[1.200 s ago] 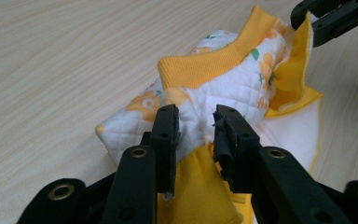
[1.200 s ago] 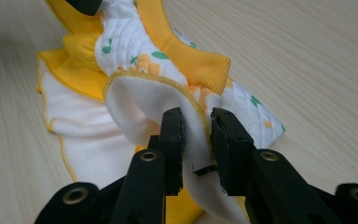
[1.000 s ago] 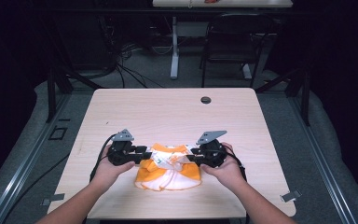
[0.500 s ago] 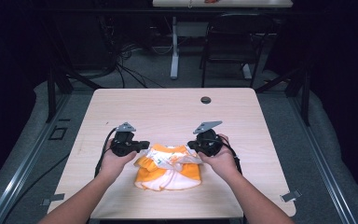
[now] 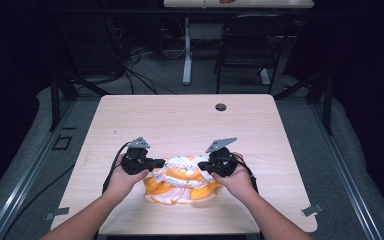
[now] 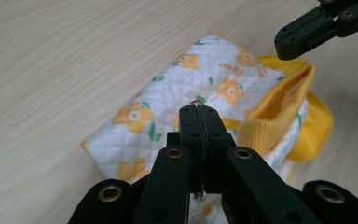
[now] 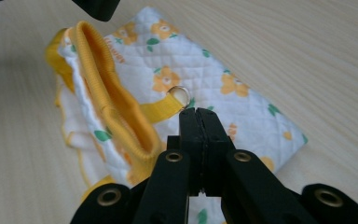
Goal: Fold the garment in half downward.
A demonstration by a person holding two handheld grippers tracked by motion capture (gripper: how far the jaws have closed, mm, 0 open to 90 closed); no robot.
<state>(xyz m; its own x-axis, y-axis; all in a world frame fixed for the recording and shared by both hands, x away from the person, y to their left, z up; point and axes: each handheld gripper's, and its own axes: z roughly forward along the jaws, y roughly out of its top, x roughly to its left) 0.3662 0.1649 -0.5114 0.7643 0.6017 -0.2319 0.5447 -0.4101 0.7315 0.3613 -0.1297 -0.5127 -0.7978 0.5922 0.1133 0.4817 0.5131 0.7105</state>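
1. Quilted white cloth with orange flowers and yellow ribbed trim, a small garment (image 5: pixel 182 179), lies on the table (image 5: pixel 180 120) toward its 6 o'clock edge, between our two hands.
2. We hold the left gripper (image 5: pixel 156 163) at the garment's 9 o'clock side, its tip pointing toward 3 o'clock and touching the cloth.
3. In the left gripper view, our left gripper (image 6: pixel 199 114) has its jaws pressed together with white quilted fabric pinched between them; a small metal ring (image 6: pixel 197 102) peeks just past the tip.
4. We hold the right gripper (image 5: pixel 203 165) at the garment's 3 o'clock side, its tip pointing toward 9 o'clock and meeting the cloth.
5. In the right gripper view, our right gripper (image 7: pixel 199 116) has its jaws closed tight, and cloth shows below them; we cannot tell for sure that the tip grips it. A metal ring (image 7: pixel 179 94) on a yellow strap (image 7: pixel 156 111) sits just beyond the tip.
6. The yellow ribbed cuff (image 7: pixel 114 93) stands up at 10 o'clock of that tip, with the folded quilted panel lying flat beyond it.
7. A dark round hole (image 5: pixel 220 107) sits in the table near its 12 o'clock edge, well apart from the garment.
8. Both hands, left (image 5: pixel 125 177) and right (image 5: pixel 237 180), rest low over the table.
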